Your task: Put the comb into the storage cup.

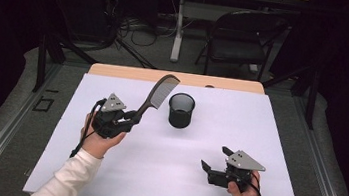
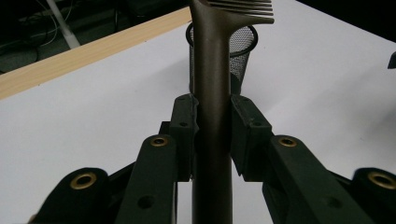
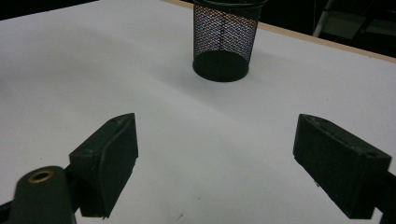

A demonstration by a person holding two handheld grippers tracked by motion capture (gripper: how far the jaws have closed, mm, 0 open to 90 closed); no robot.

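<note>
White table sheet [image 1: 258, 138] lit brightly and evenly from above; surroundings left dark. Soft short shadow cast beside mesh cup [image 1: 181, 110]. High view slightly soft, edges vignetted. Near jaws blurred in both gripper views.

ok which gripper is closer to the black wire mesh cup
Left. The left gripper, holding the dark comb, sits just left of the black wire mesh cup; the right gripper is open, farther toward the person.
</note>
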